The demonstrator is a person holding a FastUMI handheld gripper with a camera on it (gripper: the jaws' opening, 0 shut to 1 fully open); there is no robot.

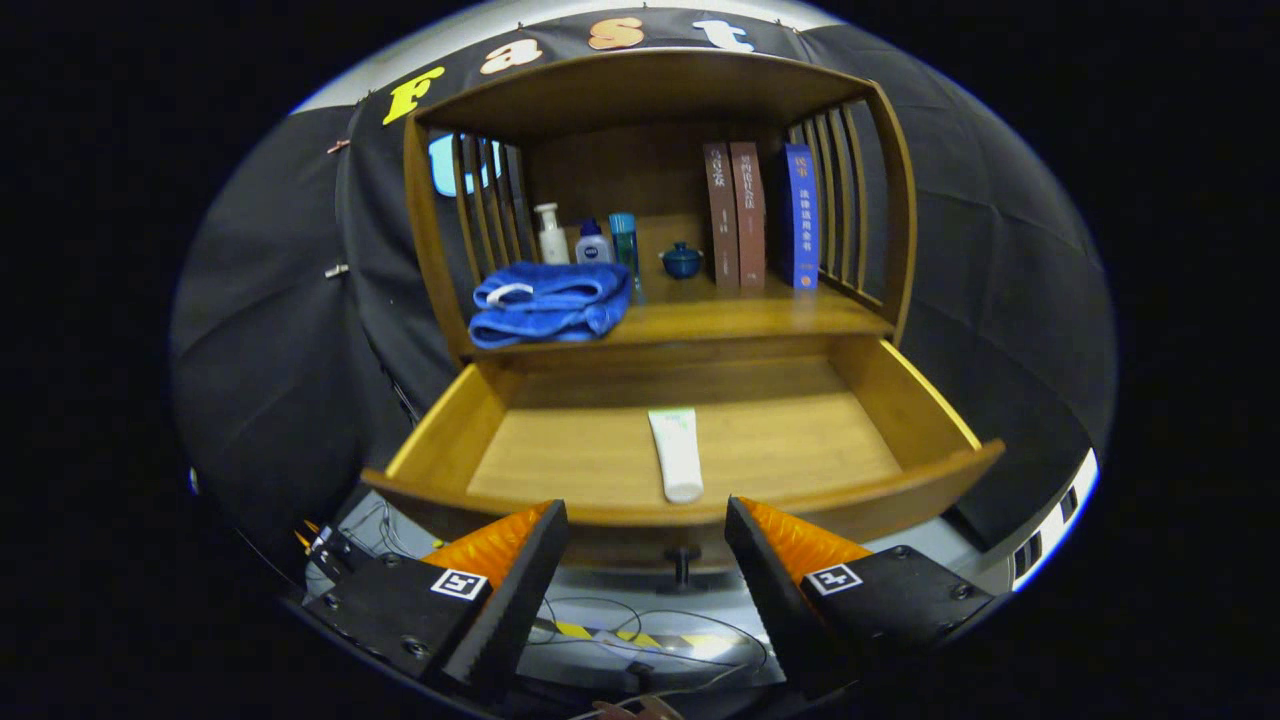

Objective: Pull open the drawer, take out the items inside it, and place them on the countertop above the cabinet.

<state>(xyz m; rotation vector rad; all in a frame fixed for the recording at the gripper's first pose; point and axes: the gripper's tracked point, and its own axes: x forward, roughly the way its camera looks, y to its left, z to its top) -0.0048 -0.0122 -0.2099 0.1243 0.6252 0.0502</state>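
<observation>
Gripper view: drawer point(900, 400) pulled fully open below the countertop point(740, 318), white tube point(676, 455) lying lengthwise on its wooden floor, cap end toward the front wall. Gripper point(647, 520) spread wide, holding nothing, fingers hanging just in front of the drawer's front panel, tube just beyond and between them, small knob point(683, 553) below the gap. On the countertop: folded blue towel point(550, 302) at left, bottles point(585, 240) behind it, small blue lidded pot point(682, 260), upright books point(760, 215) at right.
</observation>
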